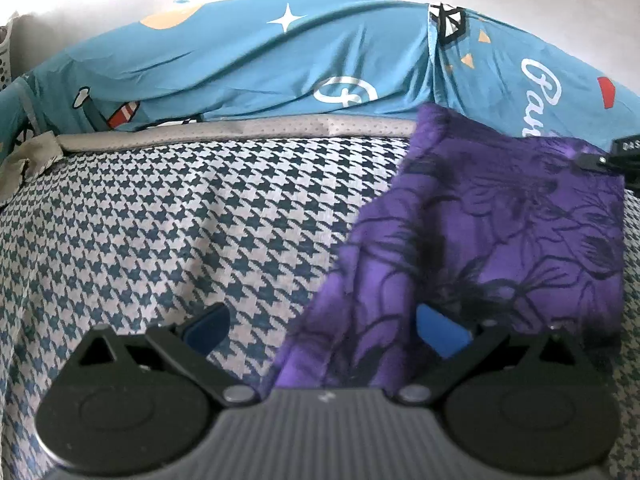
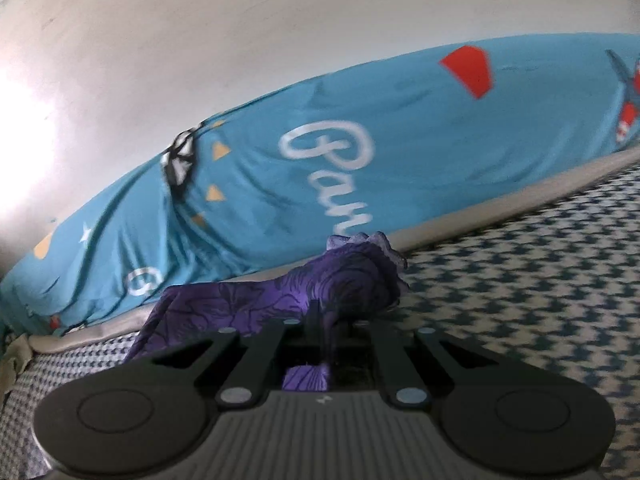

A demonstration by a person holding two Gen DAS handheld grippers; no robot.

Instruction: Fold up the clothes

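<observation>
1. The bed (image 1: pixel 168 220), with its houndstooth cover, is the work surface. It is broad and flat enough to spread cloth on, which is likely why the garment lies here. A grey piped edge runs along its far side, and beyond that a blue printed sheet (image 1: pixel 248 60) covers a raised bulk against the wall. What the sheet covers cannot be seen.

2. The purple garment (image 1: pixel 492 232), with a dark floral print, lies on the bed towards its far edge. In the left view it spreads fairly flat as one long panel. In the right view its far end is bunched into a ruffled lump (image 2: pixel 360 268). I cannot tell what kind of garment it is, or whether it is already doubled over. Its lower edges run out of sight behind both tools.

3. The right gripper (image 2: pixel 320 320) has its fingers drawn close together, with a strip of the purple cloth pinched between them. I judge it holds an edge or corner so the cloth can be lifted or carried over. The fingertips themselves are buried in the fabric.

4. The left gripper (image 1: pixel 322 330) hovers low with its fingers wide apart, one blue pad over the houndstooth and the other over the purple cloth. It holds nothing, and seems placed to straddle the garment's near side edge.

5. A pale perforated basket (image 1: pixel 6 64) is cut off at the left rim.
</observation>
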